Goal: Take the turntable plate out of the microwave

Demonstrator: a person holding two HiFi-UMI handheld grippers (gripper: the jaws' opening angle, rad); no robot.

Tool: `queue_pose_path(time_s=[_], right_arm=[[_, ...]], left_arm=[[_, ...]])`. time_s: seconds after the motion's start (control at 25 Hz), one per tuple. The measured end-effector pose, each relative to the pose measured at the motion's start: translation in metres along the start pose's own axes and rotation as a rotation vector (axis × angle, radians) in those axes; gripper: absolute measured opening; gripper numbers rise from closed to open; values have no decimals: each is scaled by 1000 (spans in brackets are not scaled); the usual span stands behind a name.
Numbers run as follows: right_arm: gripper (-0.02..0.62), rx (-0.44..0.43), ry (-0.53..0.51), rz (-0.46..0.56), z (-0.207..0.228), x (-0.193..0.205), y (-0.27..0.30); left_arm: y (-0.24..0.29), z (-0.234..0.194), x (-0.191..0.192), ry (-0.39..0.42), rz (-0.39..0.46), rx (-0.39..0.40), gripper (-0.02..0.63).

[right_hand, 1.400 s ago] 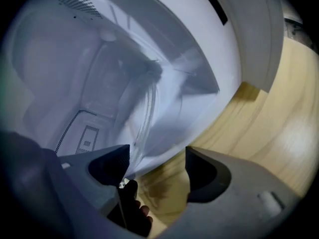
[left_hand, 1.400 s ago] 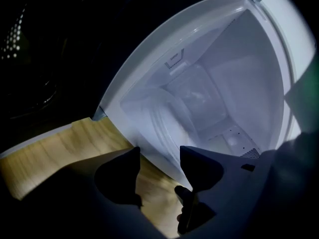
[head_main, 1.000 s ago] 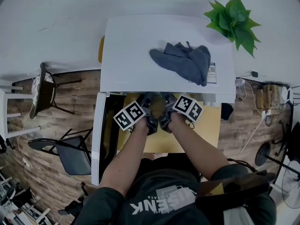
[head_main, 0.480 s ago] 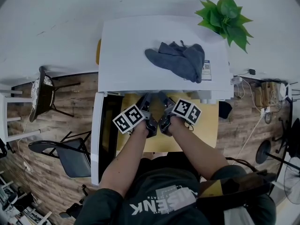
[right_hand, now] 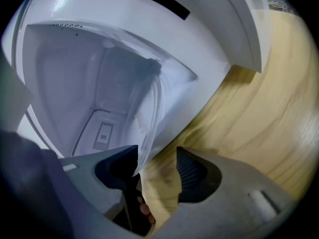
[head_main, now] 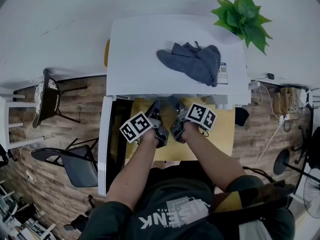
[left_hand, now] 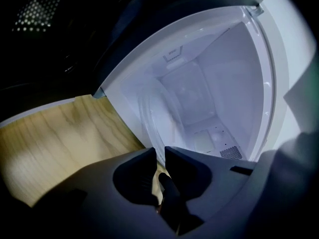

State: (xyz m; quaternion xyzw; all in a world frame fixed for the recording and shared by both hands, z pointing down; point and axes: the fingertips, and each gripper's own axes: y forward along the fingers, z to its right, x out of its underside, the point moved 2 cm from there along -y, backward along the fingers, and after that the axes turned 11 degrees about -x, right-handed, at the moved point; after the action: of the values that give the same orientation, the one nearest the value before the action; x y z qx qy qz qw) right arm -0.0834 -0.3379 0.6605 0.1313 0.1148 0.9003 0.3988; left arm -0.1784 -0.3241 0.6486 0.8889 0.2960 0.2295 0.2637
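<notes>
Reaching forward with both forearms, bare and nearly parallel, elbows tucked close to the body, wrists angled gently downward. Pushing the left claw (head_main: 154, 106) and the right claw (head_main: 175, 108) side by side into the mouth of the one white microwave (head_main: 150, 44), just under its top edge, with the two marker cubes (head_main: 136, 126) riding above the knuckles. Closing the left claw (left_hand: 159, 152) on the near rim of the single clear turntable plate (left_hand: 152, 116), down to a thin slit and seemingly already pinching the glass, though hard to be sure through the glare. Closing the right claw (right_hand: 157, 158) too, with its jaws well apart around the turntable plate (right_hand: 149, 108): rim just beside one pad, a clear gap to the other. With the plate inside the cavity, front edge at the opening above the wooden desk (head_main: 225, 129). Counting elsewhere: one door (head_main: 103, 149) swung open at the left, one grey cloth (head_main: 192, 64) on the microwave's top, one potted plant (head_main: 242, 16) beside its far right corner, two chairs (head_main: 45, 96) on the floor at the left.
</notes>
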Motion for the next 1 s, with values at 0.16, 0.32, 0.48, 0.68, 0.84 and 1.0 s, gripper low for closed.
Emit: queue_pose_path(time_s=[0.16,0.32,0.48,0.68,0.84,1.0], right_arm=[[245,-54,18,7,-4,2,2],[245,-77,33,16,-2,2,3],[201,-98,19,17,-3,7,-3],[115,-165,23,52,-8,11,-11],[101,-194,20,51,-8,15,-18],[61,-250,55,66,-9,22,-25]], left_arm=[[-7,-3,10,-8,-16,3,54],[-16,-6,24,-16,-37,10,54],[-25,-8,34,-7,-55,16,51],[-35,-12,46,-7,-78,19,49],[-41,-15,53,2,-81,24,51],[-45,-21,56,26,-73,27,68]])
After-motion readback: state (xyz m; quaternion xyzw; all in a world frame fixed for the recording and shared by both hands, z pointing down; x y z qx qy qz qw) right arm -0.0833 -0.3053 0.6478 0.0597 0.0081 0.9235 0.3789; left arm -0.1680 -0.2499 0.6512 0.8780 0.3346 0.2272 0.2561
